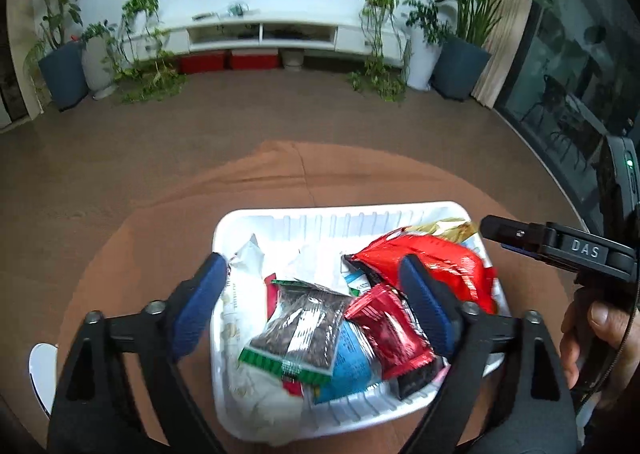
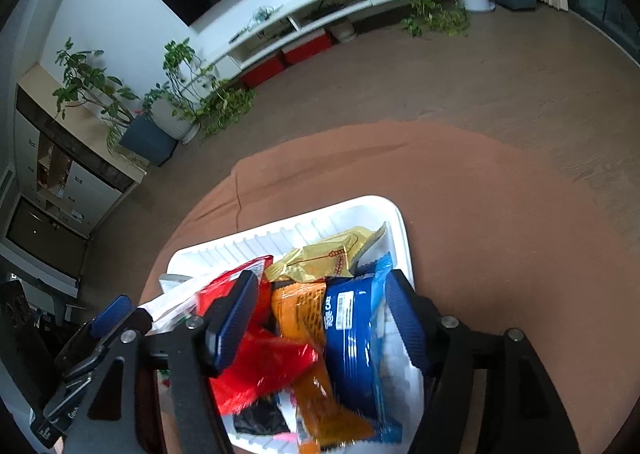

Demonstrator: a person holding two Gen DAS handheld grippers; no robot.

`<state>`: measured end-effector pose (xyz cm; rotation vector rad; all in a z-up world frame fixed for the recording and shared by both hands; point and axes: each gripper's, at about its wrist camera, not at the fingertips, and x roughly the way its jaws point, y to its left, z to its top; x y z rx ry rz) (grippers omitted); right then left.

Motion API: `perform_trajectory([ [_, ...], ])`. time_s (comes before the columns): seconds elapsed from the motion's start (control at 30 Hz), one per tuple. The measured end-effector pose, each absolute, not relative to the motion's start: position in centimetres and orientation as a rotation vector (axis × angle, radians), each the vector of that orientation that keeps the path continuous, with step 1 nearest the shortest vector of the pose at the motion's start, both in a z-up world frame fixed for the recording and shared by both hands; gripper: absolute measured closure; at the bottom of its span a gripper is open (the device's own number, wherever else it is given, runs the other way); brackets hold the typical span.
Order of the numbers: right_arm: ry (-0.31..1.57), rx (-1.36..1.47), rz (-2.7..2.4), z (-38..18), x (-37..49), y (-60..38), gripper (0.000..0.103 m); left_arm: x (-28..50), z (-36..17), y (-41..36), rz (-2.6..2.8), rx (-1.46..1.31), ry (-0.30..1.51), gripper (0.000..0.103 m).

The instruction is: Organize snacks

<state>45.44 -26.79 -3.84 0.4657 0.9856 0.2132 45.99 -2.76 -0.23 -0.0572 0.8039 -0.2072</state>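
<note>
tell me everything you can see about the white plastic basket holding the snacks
The white plastic basket is a shallow rectangular tray with rounded corners and ribbed, slotted walls. It sits upright on a brown cloth over a round table. It is heaped with snack packets: a red foil bag, a gold packet, a blue packet, an orange packet and a clear packet of dark seeds. Nothing grips the basket in these views.

The white basket near rim is hidden behind blurred snack packets, its bottom buried beneath them.
</note>
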Motion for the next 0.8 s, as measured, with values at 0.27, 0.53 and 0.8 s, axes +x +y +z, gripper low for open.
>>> perform_trajectory([
  [0.27,0.682,0.408,0.184,3.3,36.5,-28.3,0.005,34.6,6.7,-3.6,-0.203,0.091,0.426,0.0],
  [0.53,0.282,0.253,0.135,11.5,23.1,-27.1,0.0,21.8,9.9,-4.3,0.008,0.114,0.32,0.0],
  [0.8,0.129,0.214,0.022,15.0,11.4,-26.0,0.0,13.7,10.0,-2.3,0.059,0.022,0.453,0.0],
])
